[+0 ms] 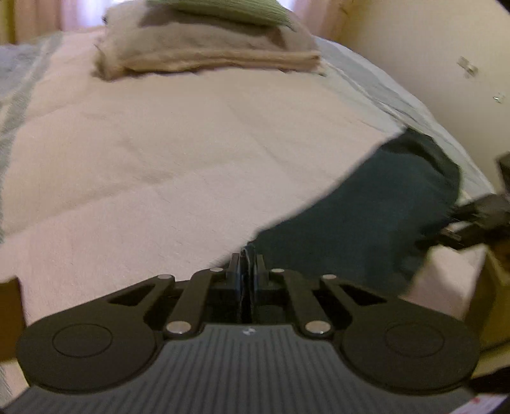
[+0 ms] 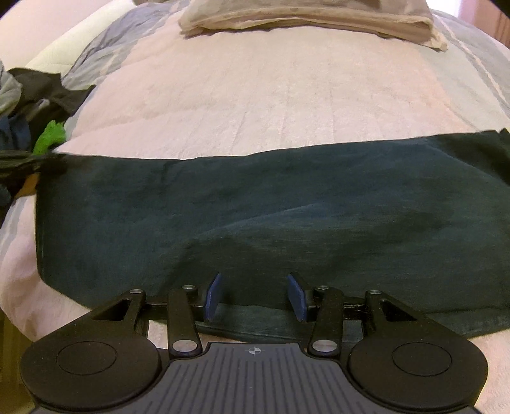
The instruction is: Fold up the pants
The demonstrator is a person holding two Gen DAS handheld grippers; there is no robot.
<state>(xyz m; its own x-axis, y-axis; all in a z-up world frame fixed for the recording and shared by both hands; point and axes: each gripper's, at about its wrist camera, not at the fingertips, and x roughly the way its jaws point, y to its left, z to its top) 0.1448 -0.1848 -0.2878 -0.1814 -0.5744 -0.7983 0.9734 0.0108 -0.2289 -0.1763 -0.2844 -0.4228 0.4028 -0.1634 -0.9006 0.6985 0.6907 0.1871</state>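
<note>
Dark teal pants [image 2: 255, 207] lie as a wide band across the pink bedspread [image 2: 255, 95] in the right wrist view. My right gripper [image 2: 255, 296] hovers open over their near edge, and its blue pads [image 2: 213, 296] have nothing between them. In the left wrist view the pants [image 1: 366, 223] stretch away to the right. My left gripper [image 1: 247, 259] is shut on a corner of the cloth, and a thin fold shows between its fingers. A black blurred gripper part [image 1: 478, 219] sits at the far end of the pants.
A folded beige blanket [image 1: 207, 54] with a green cushion [image 1: 229, 9] on top lies at the head of the bed. A heap of dark and green clothes [image 2: 35, 111] sits at the bed's left side. A cream wall [image 1: 430, 63] runs along the right.
</note>
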